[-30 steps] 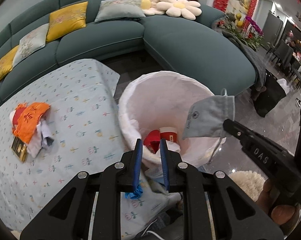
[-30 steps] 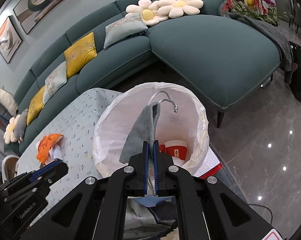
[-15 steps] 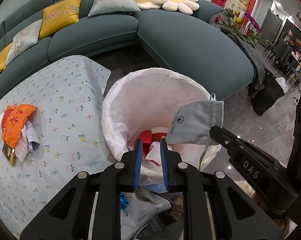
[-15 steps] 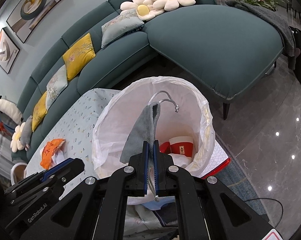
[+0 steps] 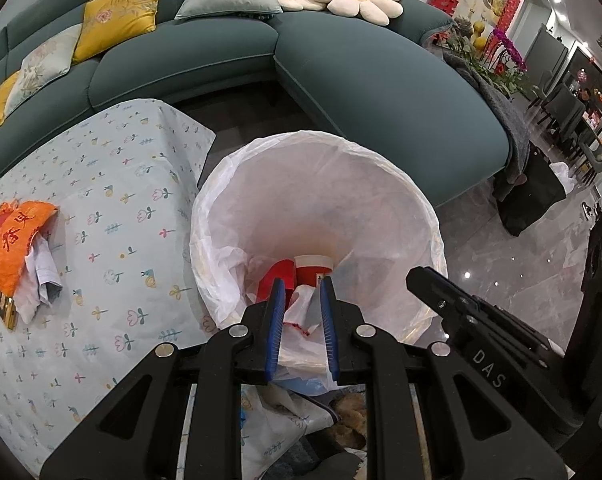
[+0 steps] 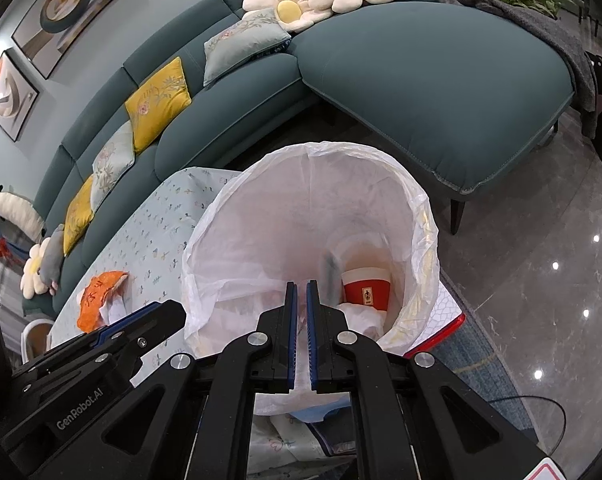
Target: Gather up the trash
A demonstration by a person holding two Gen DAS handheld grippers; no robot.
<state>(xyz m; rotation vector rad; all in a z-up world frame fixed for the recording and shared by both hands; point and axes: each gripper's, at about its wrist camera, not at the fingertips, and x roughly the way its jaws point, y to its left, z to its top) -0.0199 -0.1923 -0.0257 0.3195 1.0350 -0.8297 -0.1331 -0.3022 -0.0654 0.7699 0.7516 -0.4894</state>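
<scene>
Bin [image 5: 321,168] lined with a white bag stands on the floor beside the table [image 5: 101,184] and in front of the teal sofa [image 5: 361,76]. Both grippers hang over its near rim, pointing down into it. The right gripper [image 6: 301,286] has its blue pads nearly together with nothing between them; a grey blurred mask [image 6: 331,274] shows inside the bin just past the fingertips, apart from them and next to a red paper cup [image 6: 365,290]. The left gripper [image 5: 303,284] has its jaws slightly apart and empty, framing crumpled white plastic at the bottom of the bin. From this view the cup [image 5: 313,270] lies beside a red wrapper [image 5: 275,280]. On the table's flowered cloth, well apart from the bin, lies a pile: an orange cloth [image 5: 17,236] with red characters over white crumpled paper [image 5: 41,280], with a small dark and gold box [image 5: 5,306] at its near edge
</scene>
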